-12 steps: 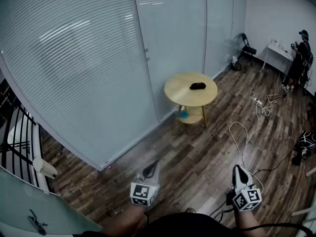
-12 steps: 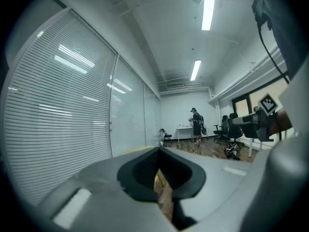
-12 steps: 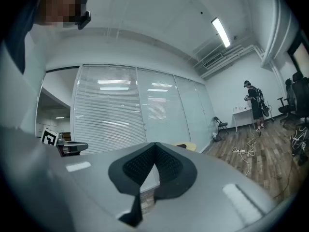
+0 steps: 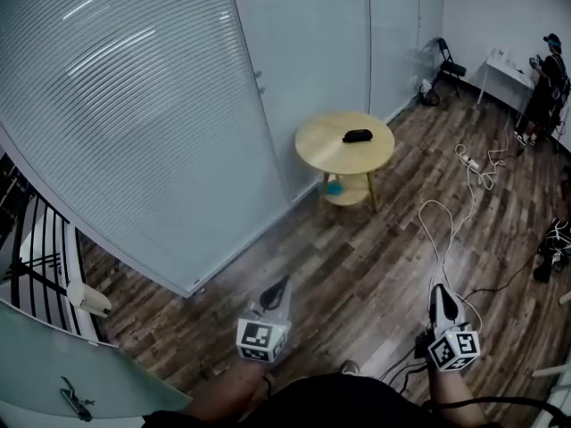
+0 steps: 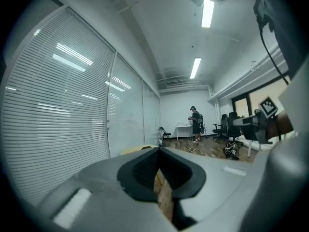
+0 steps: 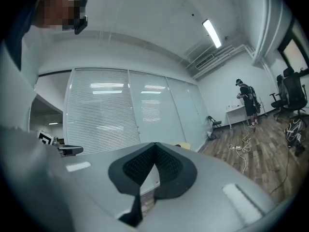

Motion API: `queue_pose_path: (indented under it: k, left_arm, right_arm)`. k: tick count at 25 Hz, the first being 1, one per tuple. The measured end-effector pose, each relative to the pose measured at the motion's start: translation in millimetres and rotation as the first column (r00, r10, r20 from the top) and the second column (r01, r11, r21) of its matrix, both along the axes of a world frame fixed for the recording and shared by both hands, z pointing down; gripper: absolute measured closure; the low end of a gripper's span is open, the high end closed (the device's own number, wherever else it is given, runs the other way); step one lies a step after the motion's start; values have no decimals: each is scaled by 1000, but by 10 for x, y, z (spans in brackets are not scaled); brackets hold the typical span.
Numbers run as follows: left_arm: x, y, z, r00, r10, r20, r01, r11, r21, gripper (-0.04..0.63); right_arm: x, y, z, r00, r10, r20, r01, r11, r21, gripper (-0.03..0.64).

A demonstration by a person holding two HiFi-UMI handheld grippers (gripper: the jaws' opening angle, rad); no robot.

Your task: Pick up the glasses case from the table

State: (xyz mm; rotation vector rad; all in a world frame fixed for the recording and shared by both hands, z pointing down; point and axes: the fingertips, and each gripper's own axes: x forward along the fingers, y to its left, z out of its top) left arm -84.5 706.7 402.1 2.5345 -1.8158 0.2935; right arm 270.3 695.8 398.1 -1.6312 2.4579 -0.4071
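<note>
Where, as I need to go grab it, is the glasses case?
In the head view, the glasses case lies on the round table, right of centre, beside the glass partition.

The case (image 4: 357, 135) is shown too small for any detail to be made out. The blue thing (image 4: 334, 186) on the shelf (image 4: 355, 194) under the table (image 4: 321, 145) cannot be identified. In both gripper views the table is largely hidden behind the jaws. The forearms (image 4: 223, 398) are cut off by the bottom edge.

Grey left gripper (image 4: 282, 283) and right gripper (image 4: 437, 292); black jaws; black-and-white marker cubes (image 4: 261, 341).
</note>
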Motion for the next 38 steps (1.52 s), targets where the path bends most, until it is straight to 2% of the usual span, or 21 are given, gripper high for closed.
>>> queue_pose_path:
  k: [5,11,14,19,38]
  left_arm:
    - [350,-237,-156,999,31,15,-32,999,20,592]
    - [675,-476,-174,999,31,29,-32,999,40,592]
    - [807,-601,-97,999,32,16,-33,999,18,592]
    - [976,-873,84,998,68,8,-68,998,-19,592]
    - [772,-3380,379,983,179,-51,-182,982,-57,592]
  right_arm:
    - [190,-180,28,999,-7,43,7,1000,-3,611]
    - [335,-454,107,998,-56,9,56,998,-11,611]
    - [358,-631,220,997,-68,-34,67,997,-29,611]
    - [407,-925,330,998,-51,-39,49,997,-54,611]
    - [291,-2943,480,989,69,-129,-82,991,-102,611]
